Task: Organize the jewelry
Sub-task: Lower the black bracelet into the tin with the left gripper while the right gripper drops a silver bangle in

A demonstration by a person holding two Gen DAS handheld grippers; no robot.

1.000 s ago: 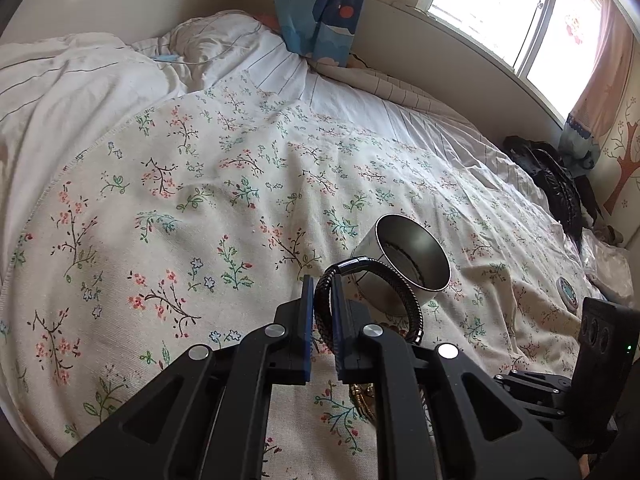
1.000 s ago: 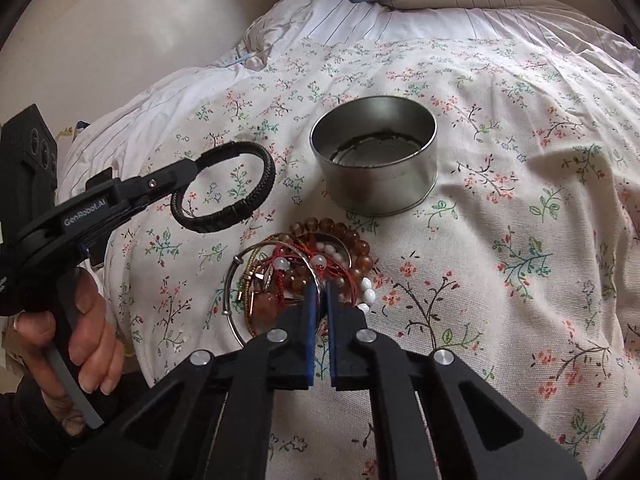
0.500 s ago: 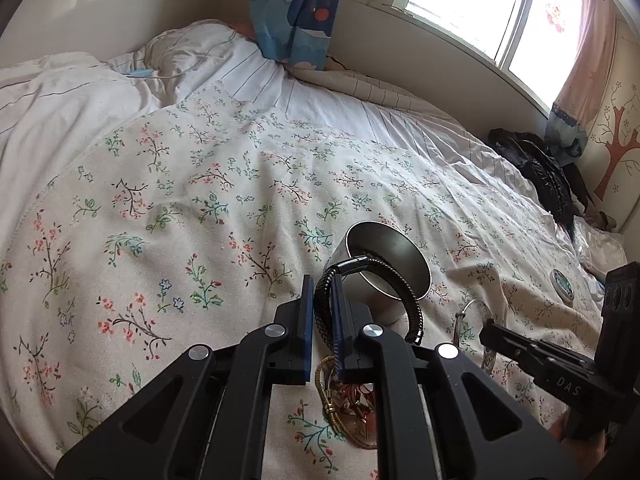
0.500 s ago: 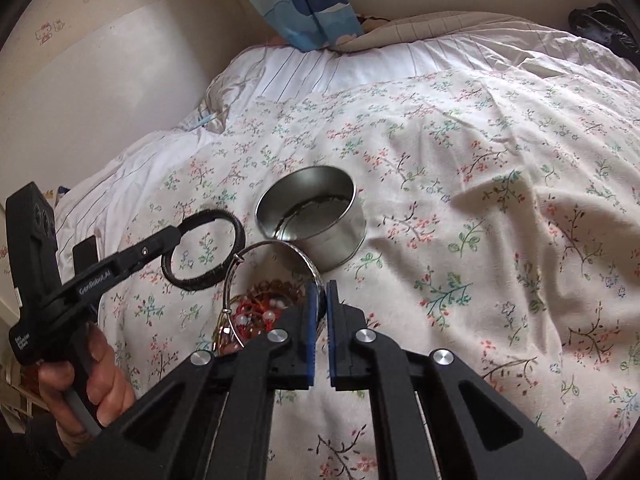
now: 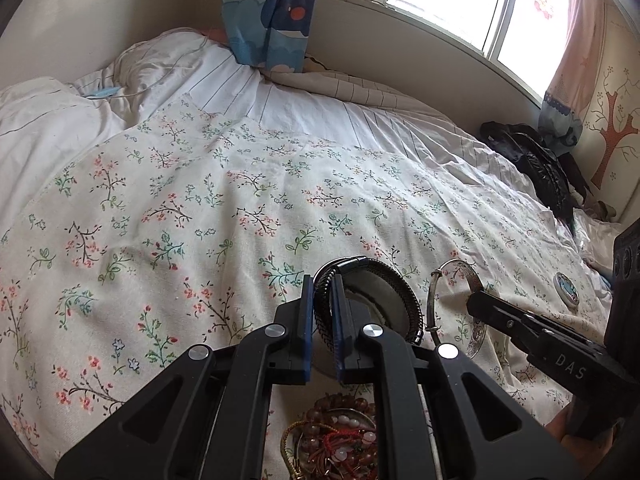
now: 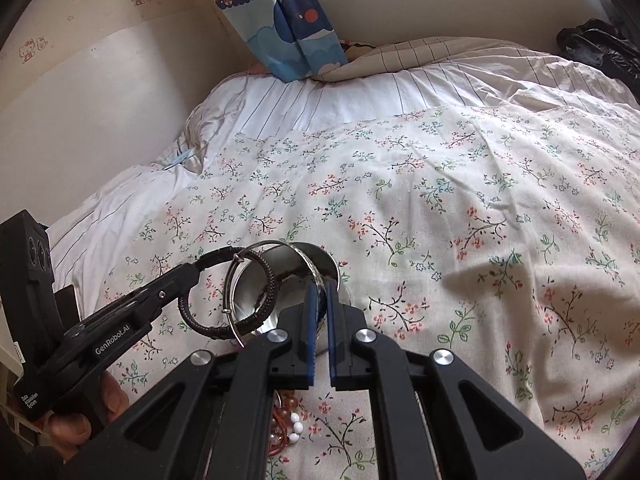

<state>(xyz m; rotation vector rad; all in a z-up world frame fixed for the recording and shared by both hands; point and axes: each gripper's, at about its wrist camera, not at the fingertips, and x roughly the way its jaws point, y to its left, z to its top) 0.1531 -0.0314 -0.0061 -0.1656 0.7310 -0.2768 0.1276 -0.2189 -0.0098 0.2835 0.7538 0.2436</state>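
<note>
Left gripper (image 5: 321, 312) is clamped on a black braided bracelet (image 5: 404, 296), held upright in the air over the round metal tin (image 6: 288, 280). Right gripper (image 6: 319, 316) is pinched on the band of a thin silver bangle (image 6: 240, 280), which hangs just beside the bracelet and overlaps it in the right wrist view, also above the tin's mouth. The tin sits on the floral bedspread (image 5: 200, 208). A tangle of beaded bracelets (image 5: 340, 440) lies on the bedspread on the near side of the tin. A blue cartoon curtain (image 6: 288, 24) hangs at the far wall.
</note>
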